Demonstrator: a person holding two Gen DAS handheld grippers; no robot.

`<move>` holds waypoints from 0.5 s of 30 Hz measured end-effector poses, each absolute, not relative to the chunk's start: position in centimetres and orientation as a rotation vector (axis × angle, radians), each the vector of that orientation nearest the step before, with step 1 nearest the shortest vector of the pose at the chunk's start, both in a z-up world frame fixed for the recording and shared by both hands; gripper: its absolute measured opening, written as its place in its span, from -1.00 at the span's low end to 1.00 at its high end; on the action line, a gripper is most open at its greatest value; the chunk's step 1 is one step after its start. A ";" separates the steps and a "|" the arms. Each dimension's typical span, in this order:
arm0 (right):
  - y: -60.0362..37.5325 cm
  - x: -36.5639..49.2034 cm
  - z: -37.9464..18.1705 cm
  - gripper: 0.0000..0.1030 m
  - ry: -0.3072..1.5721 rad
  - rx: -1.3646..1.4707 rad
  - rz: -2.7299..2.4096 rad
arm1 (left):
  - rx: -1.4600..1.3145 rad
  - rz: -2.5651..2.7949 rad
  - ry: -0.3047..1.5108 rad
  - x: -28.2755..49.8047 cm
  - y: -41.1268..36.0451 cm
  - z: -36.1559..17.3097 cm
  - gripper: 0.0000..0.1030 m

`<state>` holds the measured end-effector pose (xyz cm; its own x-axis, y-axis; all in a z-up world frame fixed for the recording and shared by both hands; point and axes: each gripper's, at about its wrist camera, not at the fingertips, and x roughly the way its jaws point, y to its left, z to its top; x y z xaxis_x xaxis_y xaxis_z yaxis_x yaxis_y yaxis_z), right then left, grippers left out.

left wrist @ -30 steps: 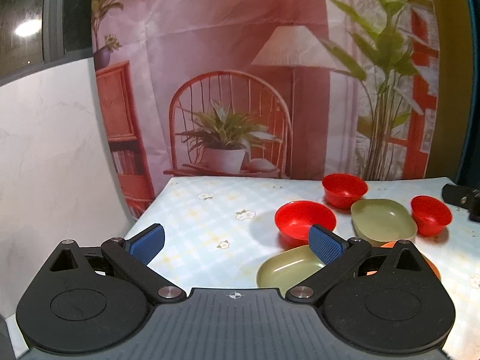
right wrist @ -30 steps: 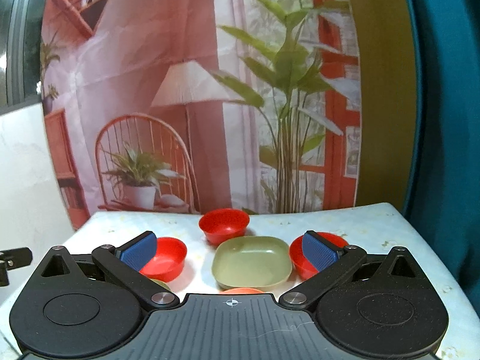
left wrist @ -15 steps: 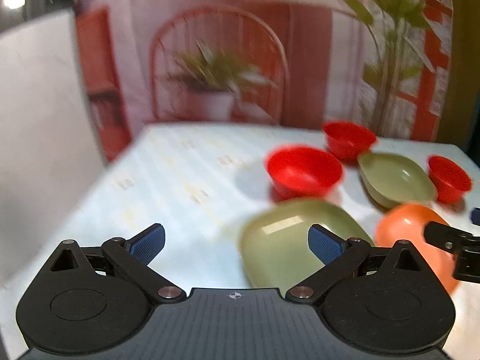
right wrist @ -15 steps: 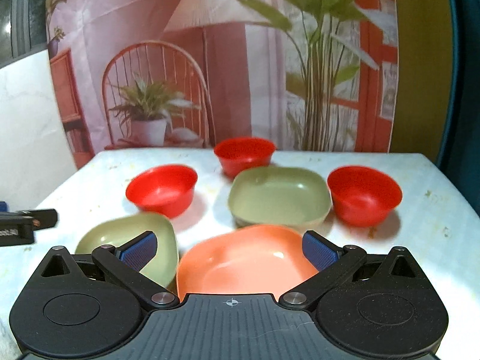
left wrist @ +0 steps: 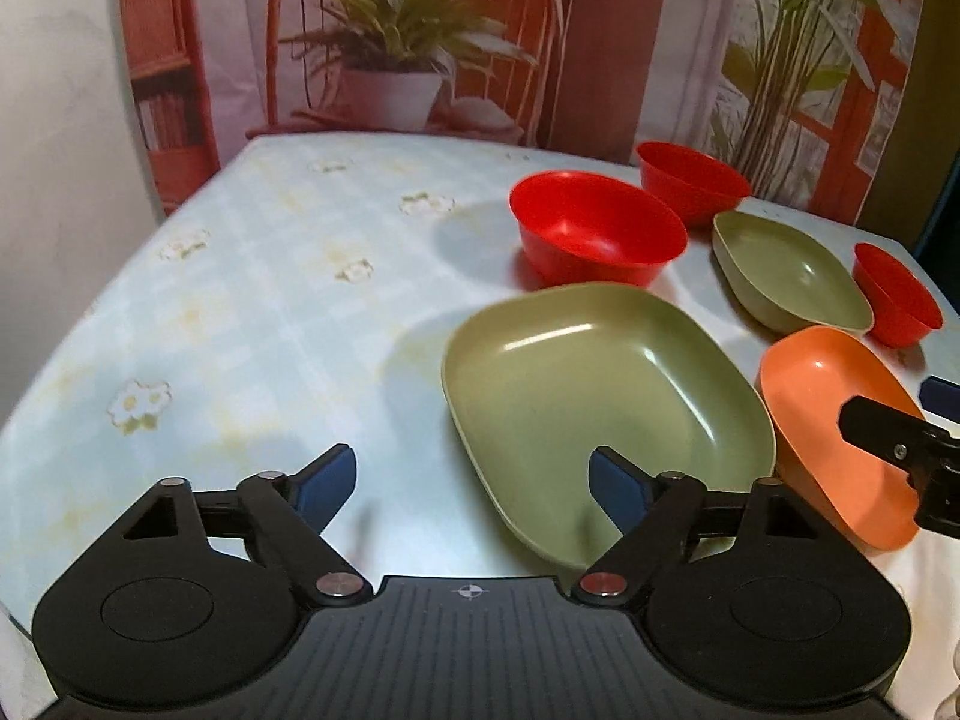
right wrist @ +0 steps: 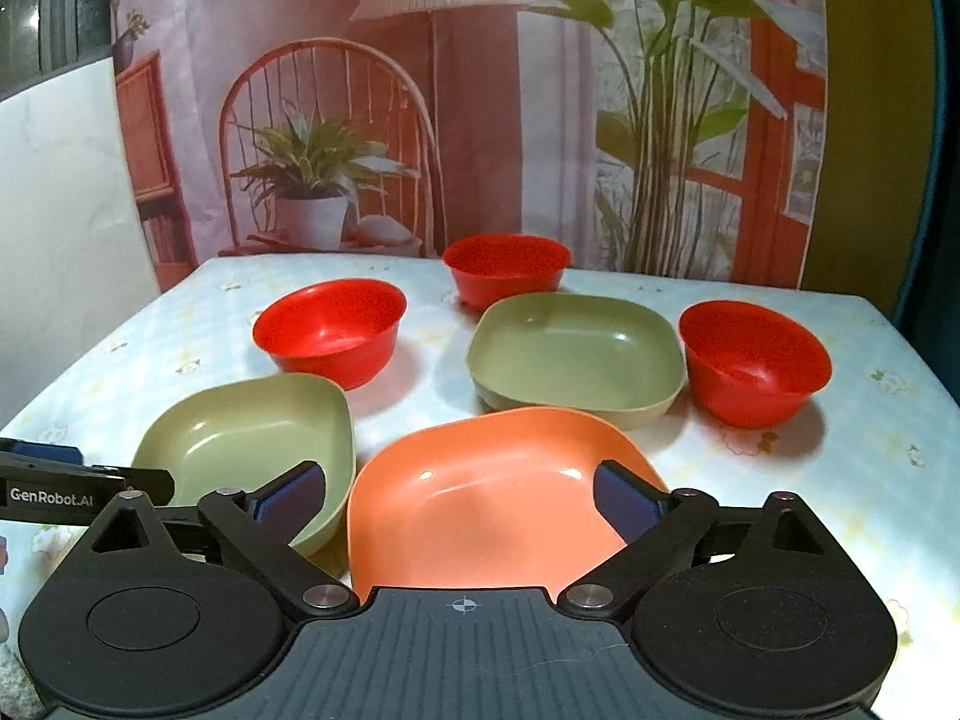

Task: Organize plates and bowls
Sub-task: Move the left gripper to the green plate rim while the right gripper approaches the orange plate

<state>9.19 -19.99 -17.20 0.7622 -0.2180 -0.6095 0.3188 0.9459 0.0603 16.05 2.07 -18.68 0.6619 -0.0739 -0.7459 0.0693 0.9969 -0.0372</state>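
Observation:
On the table stand two green square plates, one near (left wrist: 606, 396) (right wrist: 252, 426) and one far (left wrist: 792, 276) (right wrist: 576, 348). An orange plate (left wrist: 840, 420) (right wrist: 498, 498) lies between them at the front. Three red bowls stand at the left (left wrist: 597, 228) (right wrist: 330, 324), back (left wrist: 690, 180) (right wrist: 507, 267) and right (left wrist: 897, 294) (right wrist: 753, 360). My left gripper (left wrist: 471, 486) is open and empty, its right finger over the near green plate's front rim. My right gripper (right wrist: 462, 495) is open and empty, straddling the orange plate.
The table (left wrist: 258, 312) has a pale blue flowered cloth with bare room on its left half. A printed backdrop (right wrist: 480, 90) hangs behind the far edge. A white wall (left wrist: 54, 150) stands at the left.
Both grippers have moved forward and lower over the table toward the plates. The dishes now fill more of each view. Both grippers stay open.

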 end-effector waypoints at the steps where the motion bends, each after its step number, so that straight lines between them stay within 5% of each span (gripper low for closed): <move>1: -20.0 9.3 -17.2 0.76 0.645 0.162 -0.290 | -0.014 -0.085 0.853 16.0 2.2 -18.9 0.62; 4: -19.8 9.5 -17.2 0.70 0.650 0.151 -0.273 | -0.034 -0.085 0.894 16.2 2.5 -19.6 0.28; 6: -19.6 9.8 -17.2 0.63 0.654 0.143 -0.256 | -0.092 -0.101 0.895 16.1 3.2 -19.8 -0.35; 15: -18.4 11.6 -17.3 0.15 0.686 0.094 -0.152 | -0.095 -0.064 0.881 15.6 4.1 -19.5 -0.57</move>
